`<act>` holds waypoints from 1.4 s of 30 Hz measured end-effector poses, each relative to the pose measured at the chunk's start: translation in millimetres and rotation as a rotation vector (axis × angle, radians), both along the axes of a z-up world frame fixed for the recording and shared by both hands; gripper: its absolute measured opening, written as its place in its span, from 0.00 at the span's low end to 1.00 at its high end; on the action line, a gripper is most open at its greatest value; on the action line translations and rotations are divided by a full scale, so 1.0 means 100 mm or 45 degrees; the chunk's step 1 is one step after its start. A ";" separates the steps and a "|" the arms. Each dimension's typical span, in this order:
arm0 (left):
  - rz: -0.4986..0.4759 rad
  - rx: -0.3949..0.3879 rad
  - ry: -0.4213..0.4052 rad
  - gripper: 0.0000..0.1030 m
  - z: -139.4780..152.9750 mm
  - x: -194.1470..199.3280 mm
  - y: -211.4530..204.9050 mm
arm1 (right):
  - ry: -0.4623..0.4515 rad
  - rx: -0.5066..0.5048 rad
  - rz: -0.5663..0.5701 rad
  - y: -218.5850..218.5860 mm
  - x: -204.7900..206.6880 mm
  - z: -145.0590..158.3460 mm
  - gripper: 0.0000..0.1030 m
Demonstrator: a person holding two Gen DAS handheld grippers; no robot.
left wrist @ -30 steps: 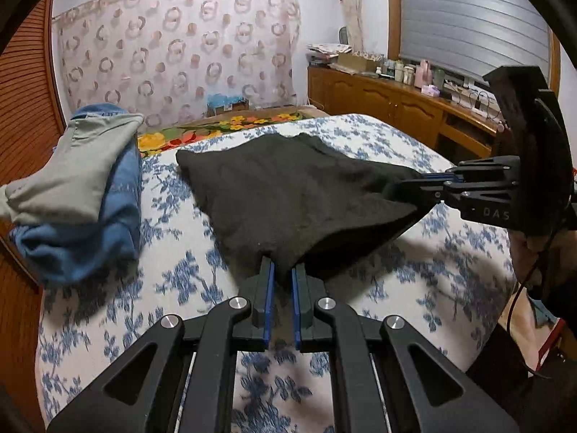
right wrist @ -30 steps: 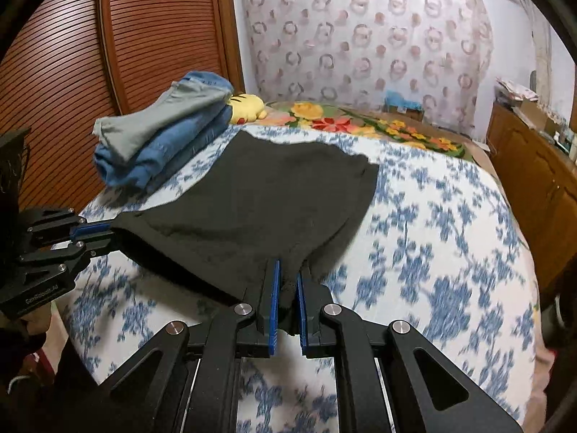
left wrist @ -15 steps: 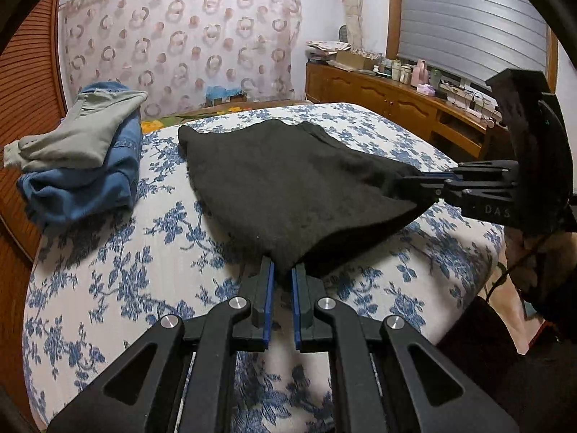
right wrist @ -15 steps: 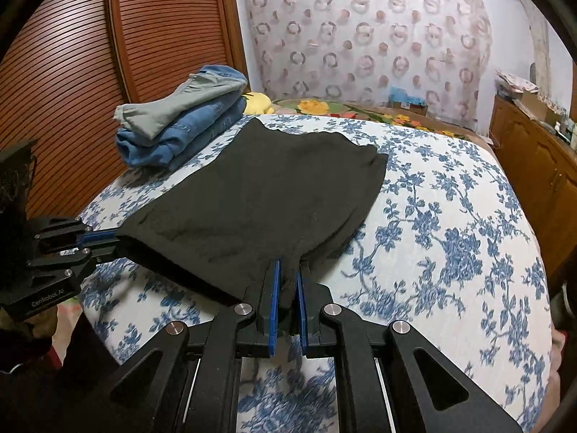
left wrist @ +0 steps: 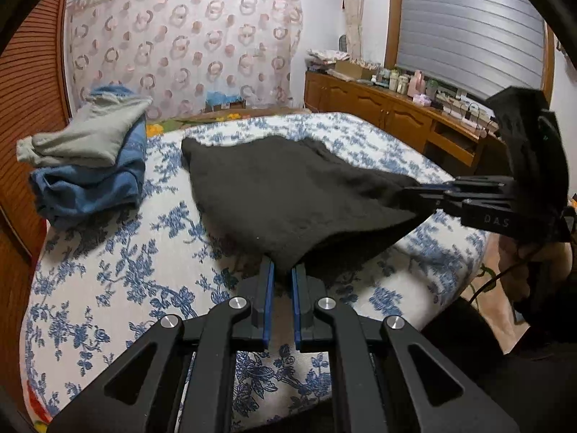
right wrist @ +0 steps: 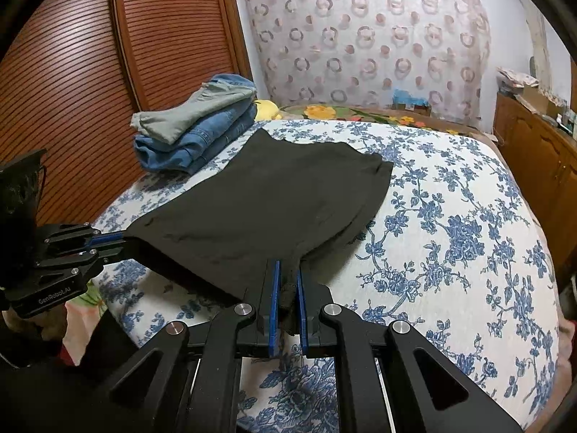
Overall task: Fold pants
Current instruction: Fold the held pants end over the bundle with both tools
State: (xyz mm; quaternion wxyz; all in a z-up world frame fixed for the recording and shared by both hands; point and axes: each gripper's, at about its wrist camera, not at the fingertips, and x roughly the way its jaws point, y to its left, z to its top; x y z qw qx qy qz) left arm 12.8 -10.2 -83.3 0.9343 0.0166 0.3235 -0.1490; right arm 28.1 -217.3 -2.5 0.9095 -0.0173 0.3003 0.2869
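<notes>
Black pants (left wrist: 288,191) lie folded on the blue-flowered bed, their near edge lifted and stretched between both grippers. My left gripper (left wrist: 281,270) is shut on the near left corner of the pants. My right gripper (right wrist: 286,270) is shut on the near right corner, with cloth bunched between its blue pads. The pants (right wrist: 267,202) slope down to the bed at their far end. Each gripper shows in the other's view: the right one (left wrist: 429,191) and the left one (right wrist: 115,240).
A stack of folded jeans with a grey garment on top (left wrist: 90,166) sits at the bed's far left (right wrist: 194,126), next to a slatted wooden door (right wrist: 90,72). A wooden cabinet with bottles (left wrist: 396,108) runs along the right. The bed's foot edge (left wrist: 216,389) is just below the grippers.
Both grippers have drawn back toward the foot of the bed with the pants' near edge held taut. The pants have slid nearer and lie flatter. Both grips are unchanged.
</notes>
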 end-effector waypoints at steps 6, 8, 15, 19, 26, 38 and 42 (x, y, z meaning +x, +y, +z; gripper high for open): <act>-0.024 -0.005 -0.054 0.09 0.19 -0.12 -0.03 | -0.054 0.068 -0.023 -0.11 -0.12 0.15 0.08; -0.029 -0.011 -0.068 0.09 0.23 -0.14 -0.04 | -0.066 0.086 -0.027 -0.14 -0.15 0.18 0.08; -0.023 -0.050 -0.102 0.09 0.32 -0.18 0.01 | -0.083 0.095 -0.016 -0.17 -0.24 0.20 0.08; -0.026 -0.082 -0.128 0.09 0.42 -0.23 0.03 | -0.102 0.109 -0.010 -0.21 -0.31 0.26 0.08; -0.046 -0.085 -0.181 0.09 0.59 -0.32 0.03 | -0.151 0.130 0.003 -0.30 -0.46 0.42 0.08; -0.068 -0.069 -0.178 0.09 0.62 -0.34 0.03 | -0.170 0.118 0.005 -0.36 -0.54 0.44 0.08; -0.056 -0.057 -0.141 0.09 0.48 -0.21 0.03 | -0.141 0.092 -0.003 -0.28 -0.38 0.37 0.08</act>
